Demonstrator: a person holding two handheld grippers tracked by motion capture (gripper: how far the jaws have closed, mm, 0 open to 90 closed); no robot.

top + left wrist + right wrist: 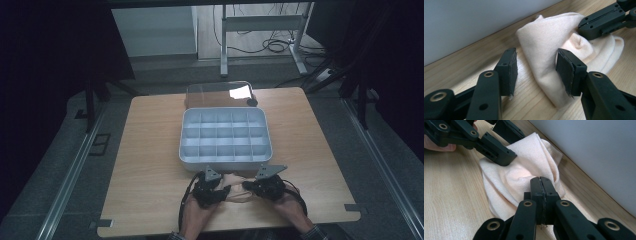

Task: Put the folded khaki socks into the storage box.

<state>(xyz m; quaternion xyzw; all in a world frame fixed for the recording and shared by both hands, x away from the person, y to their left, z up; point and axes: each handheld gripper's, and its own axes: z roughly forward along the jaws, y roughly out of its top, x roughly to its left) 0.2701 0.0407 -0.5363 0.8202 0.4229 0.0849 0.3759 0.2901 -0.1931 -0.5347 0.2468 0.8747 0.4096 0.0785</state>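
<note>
Hands of a person come in at the near edge of the desk (150, 165), each holding black tongs with a grey three-cornered plate on top. The left tongs (537, 68) are released: their jaws stand apart, one on each side of a raised fold of a cream cloth (549, 50), and I cannot tell if the pads touch it. The right tongs (540, 185) are clenched on the cloth (524, 170); their jaws are pressed together with the fabric pinched between the tips. In the left gripper view the right tongs (584, 27) meet the far end of the cloth, and in the right gripper view the left tongs (506, 147) show behind the bunched fabric. From the high view the left tongs (225, 192) and right tongs (246, 186) point toward each other, and the cloth (235, 179) lies crumpled on the desk between them, just beside the near wall of a pale grey tray (225, 161) with many compartments. Behind the tray, at the far edge of the desk, rests a clear lid (215, 92), with a small dark round thing (252, 102) near its right corner.
</note>
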